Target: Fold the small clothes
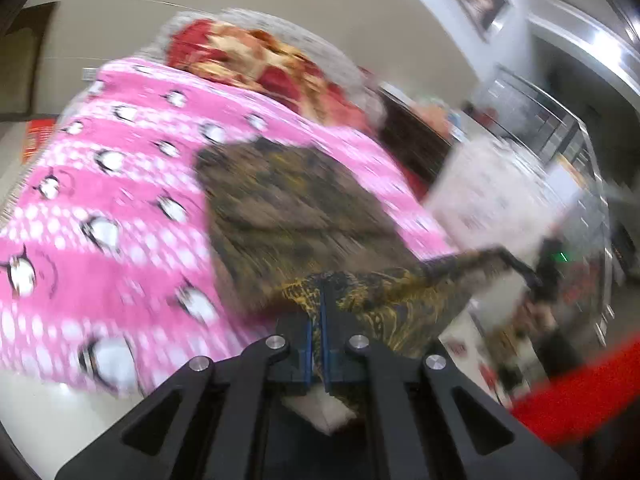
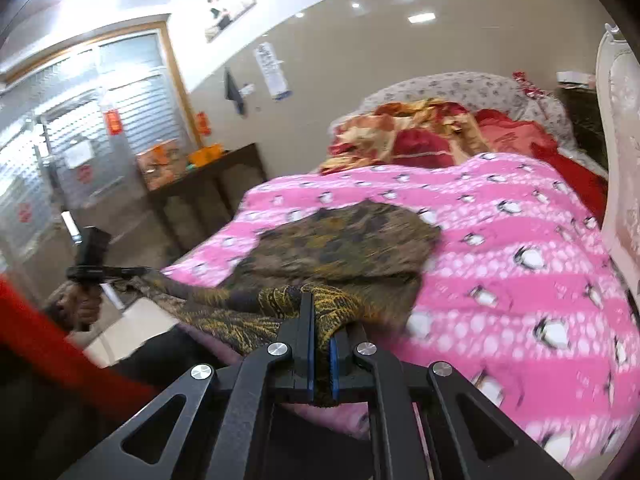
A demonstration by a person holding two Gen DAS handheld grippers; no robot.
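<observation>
A brown and yellow patterned garment (image 2: 344, 240) lay spread across the middle of both frames, on the pink penguin-print blanket (image 2: 520, 248) that covered the bed (image 2: 460, 84). Its near edge was lifted off the blanket and stretched between the two tools. The far part lay flat, though motion blur hid its exact shape.

The left tool (image 1: 323, 300), at the lower centre of the left wrist view, had its blue-lined fingers (image 1: 308, 344) pressed together on a bunched yellow-black fold of the garment. In the right wrist view it showed at the left edge, pinching the cloth's other corner. The right tool (image 2: 316, 320) was likewise pinched on the garment's edge at the lower centre of its own frame, with cloth hanging down between its fingers (image 2: 306, 328). In the left wrist view the right tool appeared at the right of the frame, holding a stretched corner.

Beyond the garment, toward the top of each frame, a red and gold quilt (image 2: 404, 136) lay crumpled on the bed. In the right wrist view, a dark bench (image 2: 208, 184) carrying orange boxes (image 2: 160, 160) stood against the beige wall at the left, and a red sleeve (image 2: 60, 344) crossed the lower left corner.
</observation>
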